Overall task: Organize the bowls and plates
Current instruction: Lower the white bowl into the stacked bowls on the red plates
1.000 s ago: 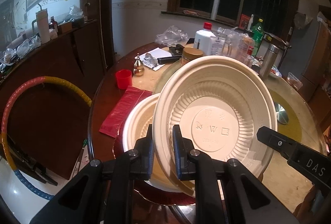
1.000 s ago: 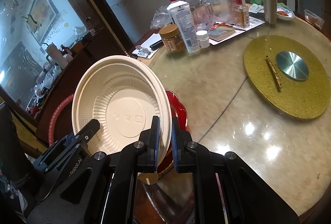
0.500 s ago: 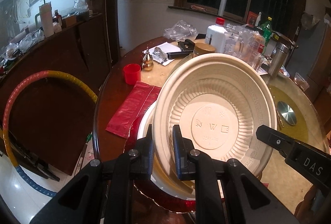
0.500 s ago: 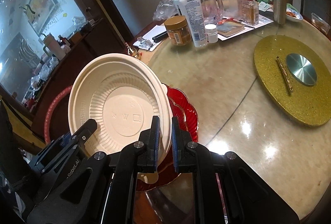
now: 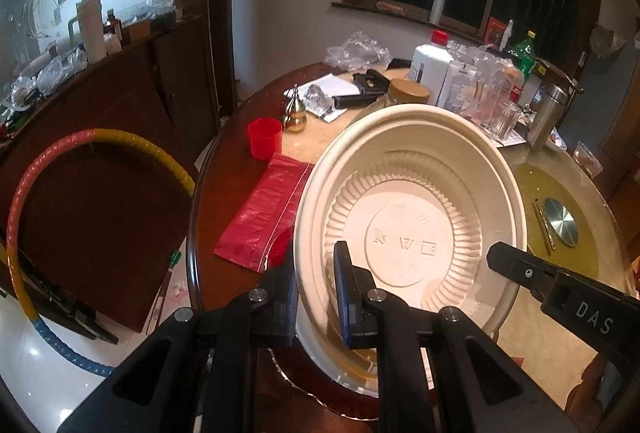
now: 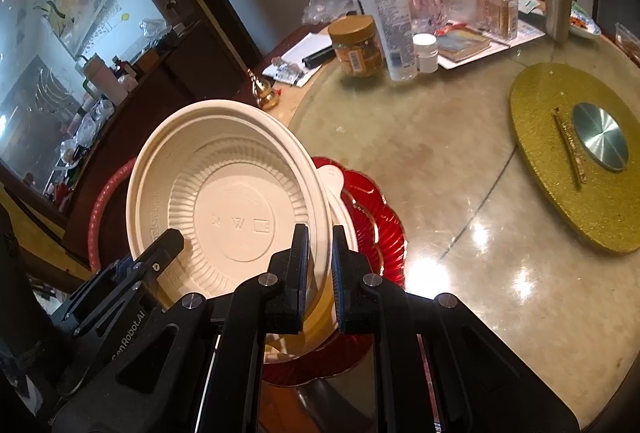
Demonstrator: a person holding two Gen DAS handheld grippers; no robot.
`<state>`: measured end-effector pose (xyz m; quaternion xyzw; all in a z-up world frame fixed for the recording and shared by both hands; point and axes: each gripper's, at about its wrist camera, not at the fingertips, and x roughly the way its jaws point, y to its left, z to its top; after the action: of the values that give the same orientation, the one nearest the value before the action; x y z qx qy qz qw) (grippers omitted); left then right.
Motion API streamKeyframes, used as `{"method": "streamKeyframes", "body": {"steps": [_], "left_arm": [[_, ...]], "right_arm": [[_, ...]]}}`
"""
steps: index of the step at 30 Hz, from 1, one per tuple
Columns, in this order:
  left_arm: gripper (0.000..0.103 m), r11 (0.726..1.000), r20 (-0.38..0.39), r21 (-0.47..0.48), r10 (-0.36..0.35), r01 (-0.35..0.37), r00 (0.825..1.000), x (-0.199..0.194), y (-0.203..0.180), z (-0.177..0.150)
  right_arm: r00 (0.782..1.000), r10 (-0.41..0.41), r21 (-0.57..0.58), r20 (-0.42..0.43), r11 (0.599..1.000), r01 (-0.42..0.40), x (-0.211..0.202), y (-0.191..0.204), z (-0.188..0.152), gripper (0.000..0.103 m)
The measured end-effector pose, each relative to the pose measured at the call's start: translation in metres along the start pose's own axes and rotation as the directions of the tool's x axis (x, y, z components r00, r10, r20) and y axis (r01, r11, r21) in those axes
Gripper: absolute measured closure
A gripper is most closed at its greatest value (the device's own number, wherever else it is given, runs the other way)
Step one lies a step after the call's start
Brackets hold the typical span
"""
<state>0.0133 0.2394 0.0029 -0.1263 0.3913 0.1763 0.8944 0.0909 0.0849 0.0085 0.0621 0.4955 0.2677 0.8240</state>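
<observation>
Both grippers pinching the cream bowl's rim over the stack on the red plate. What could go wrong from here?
1. The cream bowl is tilted and held only by thin rim pinches from the left gripper and right gripper; uneven motion could flex the rim or let it slip.
2. Lowered at this tilt, it may jam against the white bowl instead of nesting.
3. The red plate sits near the table edge; a hard push could shift the stack.

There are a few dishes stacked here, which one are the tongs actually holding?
The top cream bowl, tilted up on edge. Both the left tongs and right tongs clamp its rim. The white dish and red plate lie flat beneath it.
</observation>
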Motion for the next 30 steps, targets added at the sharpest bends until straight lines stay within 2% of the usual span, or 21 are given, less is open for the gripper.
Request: {"method": "streamKeyframes", "body": {"steps": [4, 8, 30], "left_arm": [[0.088, 1.0, -0.081, 0.02, -0.013, 0.015, 0.997, 0.008, 0.0028, 0.0024], [0.088, 0.999, -0.115, 0.032, -0.013, 0.017, 0.993, 0.0092, 0.0035, 0.0036], [0.087, 0.997, -0.095, 0.08, 0.026, -0.018, 0.995, 0.0064, -0.0004, -0.0027]], "right_arm": [[0.999, 0.006, -0.004, -0.033, 1.0, -0.006, 0.0003, 0.0008, 0.003, 0.093], [0.998, 0.01, -0.009, -0.055, 1.0, -0.011, 0.0003, 0.0022, 0.0042, 0.093], [0.996, 0.015, 0.006, -0.087, 1.0, -0.015, 0.0069, -0.0043, -0.0021, 0.092]]}}
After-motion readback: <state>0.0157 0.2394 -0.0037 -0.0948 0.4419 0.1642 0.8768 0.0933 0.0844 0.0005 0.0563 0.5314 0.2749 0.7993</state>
